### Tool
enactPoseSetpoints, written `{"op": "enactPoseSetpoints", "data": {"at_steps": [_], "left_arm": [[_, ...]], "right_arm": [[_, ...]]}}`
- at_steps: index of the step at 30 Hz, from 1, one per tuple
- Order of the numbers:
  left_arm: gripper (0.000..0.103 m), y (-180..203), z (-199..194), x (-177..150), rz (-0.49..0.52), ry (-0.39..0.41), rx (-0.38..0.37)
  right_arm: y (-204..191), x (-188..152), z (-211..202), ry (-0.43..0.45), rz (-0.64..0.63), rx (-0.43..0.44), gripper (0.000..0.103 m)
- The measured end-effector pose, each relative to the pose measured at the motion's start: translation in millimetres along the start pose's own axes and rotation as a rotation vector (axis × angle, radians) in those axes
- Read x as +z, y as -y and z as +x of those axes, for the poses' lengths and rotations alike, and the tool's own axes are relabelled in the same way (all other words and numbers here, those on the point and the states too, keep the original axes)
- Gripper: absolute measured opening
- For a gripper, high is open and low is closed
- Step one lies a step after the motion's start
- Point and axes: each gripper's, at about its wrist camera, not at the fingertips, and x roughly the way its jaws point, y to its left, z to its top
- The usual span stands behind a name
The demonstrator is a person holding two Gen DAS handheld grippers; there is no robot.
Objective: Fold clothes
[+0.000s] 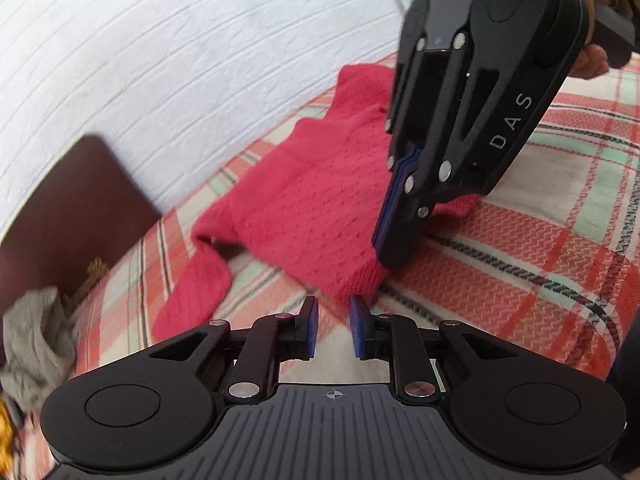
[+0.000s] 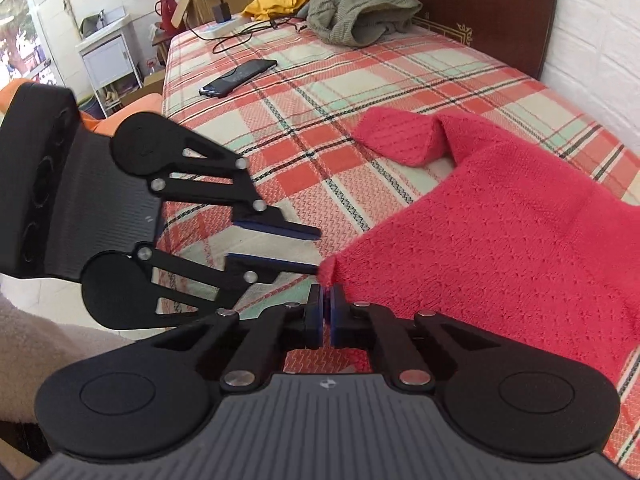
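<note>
Left wrist view: the red knitted sweater (image 1: 316, 200) lies spread on the plaid red, cream and green bedspread (image 1: 520, 260) just ahead of the left gripper (image 1: 333, 322), one sleeve trailing to the left of it and the body not yet laid in tidy layers; whether any fold has been made cannot be judged from this pose. The left gripper stands narrowly parted and empty, its blue pads (image 1: 313, 320) just short of the ribbed hem. Ahead and to the right, the right gripper (image 1: 390, 216) descends steeply onto the hem's far corner, its jaws brought together. Right wrist view: the right gripper (image 2: 327, 304) is closed on a corner of the red knitted sweater (image 2: 500, 240), a small tuft of knit showing above its pads. The left gripper (image 2: 304, 250) hovers just to its left, parted, its tips beside the same corner but gripping nothing. Farther ahead lie a black phone (image 2: 240, 76) and a grey-green crumpled garment (image 2: 360, 12), apparently awaiting folding.
</note>
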Motion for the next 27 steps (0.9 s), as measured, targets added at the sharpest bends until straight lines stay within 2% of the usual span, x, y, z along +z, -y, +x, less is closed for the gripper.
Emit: {"op": "enactPoseSetpoints", "data": {"at_steps": [3,6,7,9,10,11,12,13,14,22,23,24,26,27], "left_arm": [[0.023,3,1,7,0.054,0.037,-0.038],[0.036,5,4,10,0.092,0.053,-0.041],[0.046,5,6,10,0.1,0.054,-0.043],[0.047,10,9,11,0.124,0.049,-0.057],[0.045,12,11,11,0.136,0.046,-0.064],[0.03,14,15,11,0.152,0.034,-0.068],[0.02,17,18,11,0.169,0.015,-0.072],[0.004,20,21,10,0.181,0.002,-0.051],[0.004,23,24,10,0.191,-0.011,-0.03],[0.004,-8,0,20,-0.116,0.068,0.23],[0.004,-14,-1,22,-0.162,0.069,0.256],[0.004,-19,1,23,-0.199,0.067,0.259],[0.004,-29,4,26,-0.272,0.061,0.266],[0.004,-30,5,28,-0.287,0.06,0.263]], "right_arm": [[-1,-1,-5,0.002,-0.004,-0.01,0.003],[0,-2,-8,0.014,0.002,-0.011,0.003],[1,-2,-8,0.018,0.005,-0.013,0.003],[3,-2,-9,0.026,0.01,-0.018,0.003],[5,-2,-10,0.031,0.017,-0.019,0.003],[6,-2,-10,0.037,0.024,-0.02,0.003],[8,-2,-10,0.042,0.032,-0.021,0.003],[9,-2,-12,0.051,0.041,-0.024,0.003],[10,-3,-14,0.059,0.052,-0.028,0.003],[10,-46,-48,0.193,0.253,-0.077,0.008],[9,-53,-50,0.208,0.279,-0.09,0.012],[8,-59,-52,0.225,0.302,-0.108,0.02],[6,-71,-56,0.267,0.328,-0.173,0.03],[4,-77,-58,0.284,0.34,-0.215,0.032]]}}
